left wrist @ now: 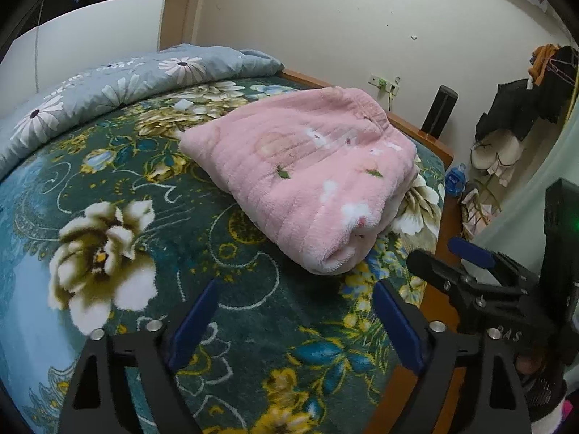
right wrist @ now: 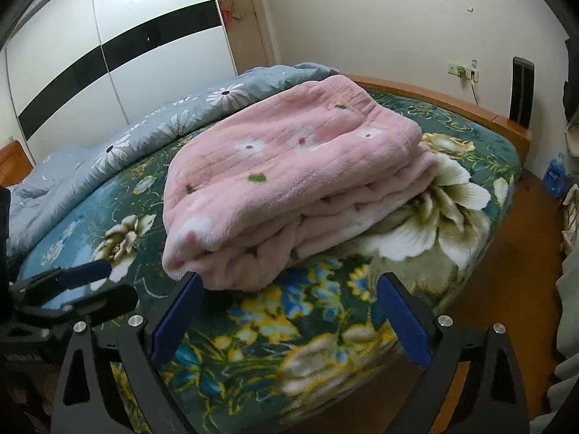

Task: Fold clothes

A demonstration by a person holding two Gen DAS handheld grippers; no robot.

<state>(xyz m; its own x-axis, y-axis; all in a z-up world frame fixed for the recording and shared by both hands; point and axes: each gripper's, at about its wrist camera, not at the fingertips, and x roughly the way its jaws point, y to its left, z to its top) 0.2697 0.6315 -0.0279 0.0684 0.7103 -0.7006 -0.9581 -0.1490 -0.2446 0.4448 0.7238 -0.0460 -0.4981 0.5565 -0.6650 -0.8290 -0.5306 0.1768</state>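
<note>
The left gripper [left wrist: 295,294] stood wide open, its two blue-padded fingers [left wrist: 197,320] spread apart over the green floral blanket [left wrist: 224,311] with nothing between them and nothing touched. The right gripper [right wrist: 289,289] was spread just as wide and held nothing; its left pad sat just at the near corner of the pink fleece garment [right wrist: 289,173], though whether it actually touched the fabric could not be told. That garment lay folded into a thick bundle on the blanket, toward the far right part of the bed, its elastic waistband edge turned to the far side. The left wrist view showed the bundle [left wrist: 307,181] from its rounded folded end, so it read as one smooth roll; the right wrist view looked at the open side, where several stacked layers showed. The left view alone caught the right gripper [left wrist: 470,264] from the side at its right edge, jaws parted, and dark clothes [left wrist: 524,108] hanging by the wall. The right view alone showed the white and black wardrobe [right wrist: 108,54], and the left gripper [right wrist: 72,282] at its left edge. Both took in the grey daisy-print quilt [left wrist: 108,86] along the far left of the bed and a blue bottle [right wrist: 555,177] on the floor.
</note>
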